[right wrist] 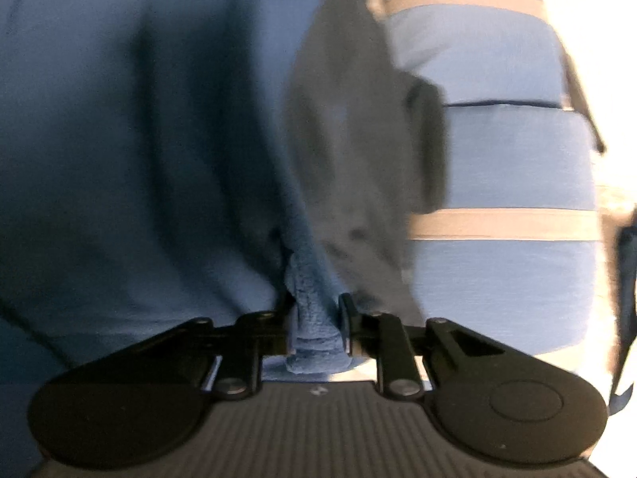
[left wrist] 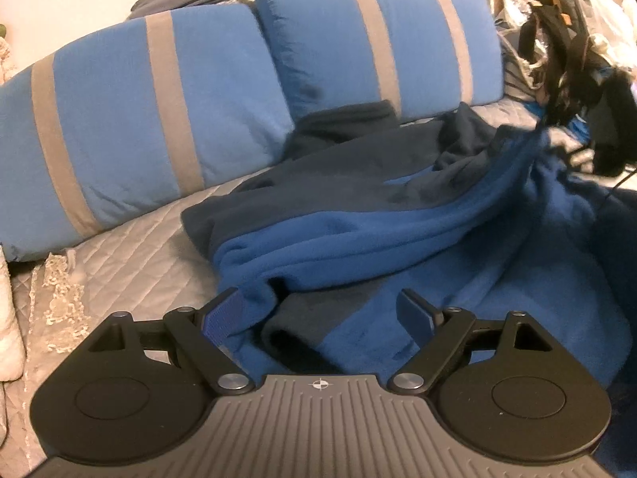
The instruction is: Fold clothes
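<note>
Pinching a bunched ridge of blue fleece, the right tongs have their jaws pressed onto the cloth from both sides, so that part of the fleece garment hangs pulled up and taut toward twelve o'clock in the right wrist view. That lift probably serves to raise one edge clear of the bed so it can be carried over for a fold. The left tongs stand spread wide, hovering just above a dark grey cuff or hem with nothing between the pads; they look ready to take a second corner.

Only the left wrist view shows the layout: the two-tone garment, dark grey and blue, lies crumpled on the quilted bedspread, with two striped blue pillows from ten to one o'clock and a heap of dark items at two o'clock. The right wrist view, blurred and filled with cloth, shows the grip itself, which the left view does not.
</note>
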Demonstrator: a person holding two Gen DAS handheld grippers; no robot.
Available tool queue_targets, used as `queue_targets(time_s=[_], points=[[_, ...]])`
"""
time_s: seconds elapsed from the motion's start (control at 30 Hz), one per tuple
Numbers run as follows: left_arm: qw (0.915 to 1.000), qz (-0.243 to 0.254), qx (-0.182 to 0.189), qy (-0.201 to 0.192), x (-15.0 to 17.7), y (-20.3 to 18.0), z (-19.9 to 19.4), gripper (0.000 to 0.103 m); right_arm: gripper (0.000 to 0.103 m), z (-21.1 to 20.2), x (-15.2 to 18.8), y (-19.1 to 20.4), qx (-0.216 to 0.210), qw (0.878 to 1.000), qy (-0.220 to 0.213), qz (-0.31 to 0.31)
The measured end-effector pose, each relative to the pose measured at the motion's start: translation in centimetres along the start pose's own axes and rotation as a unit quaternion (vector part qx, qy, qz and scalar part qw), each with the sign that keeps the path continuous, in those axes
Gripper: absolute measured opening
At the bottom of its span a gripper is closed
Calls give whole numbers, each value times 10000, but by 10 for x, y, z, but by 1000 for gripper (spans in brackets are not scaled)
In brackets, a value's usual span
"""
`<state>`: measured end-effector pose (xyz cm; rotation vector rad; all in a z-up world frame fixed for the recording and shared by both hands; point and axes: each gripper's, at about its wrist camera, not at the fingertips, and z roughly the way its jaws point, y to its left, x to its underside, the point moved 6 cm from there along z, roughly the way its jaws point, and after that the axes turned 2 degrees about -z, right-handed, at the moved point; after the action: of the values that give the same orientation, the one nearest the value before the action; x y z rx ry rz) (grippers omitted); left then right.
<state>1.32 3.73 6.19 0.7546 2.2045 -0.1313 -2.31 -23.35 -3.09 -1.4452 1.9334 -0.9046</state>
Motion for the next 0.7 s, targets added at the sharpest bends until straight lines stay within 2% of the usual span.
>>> queue_targets(time_s=[0.1,0.17,0.27,0.43,0.53,0.67,0.7], points=[[9997,176,-178,31,6,10,9,85,19,-6,-4,-29,337,9990,-91,296],[9965,718,-417,-7,10,13,15,85,19,-11,-7,-47,536,9975,-134,442],[9927,1097,-489,-68,12,21,24,85,19,-18,-11,-74,803,9947,-217,608],[9945,968,-375,-141,3,37,36,85,19,-25,-12,-112,1167,9889,-299,866],[9954,918,-216,-187,-4,35,42,83,19,-24,-14,-129,1310,9855,-319,1027],[9943,1068,8,39,-7,30,63,55,19,-23,-19,-140,1346,9850,-321,1028],[9934,1144,-18,90,-7,29,68,54,19,-21,-21,-143,1349,9852,-321,1006]])
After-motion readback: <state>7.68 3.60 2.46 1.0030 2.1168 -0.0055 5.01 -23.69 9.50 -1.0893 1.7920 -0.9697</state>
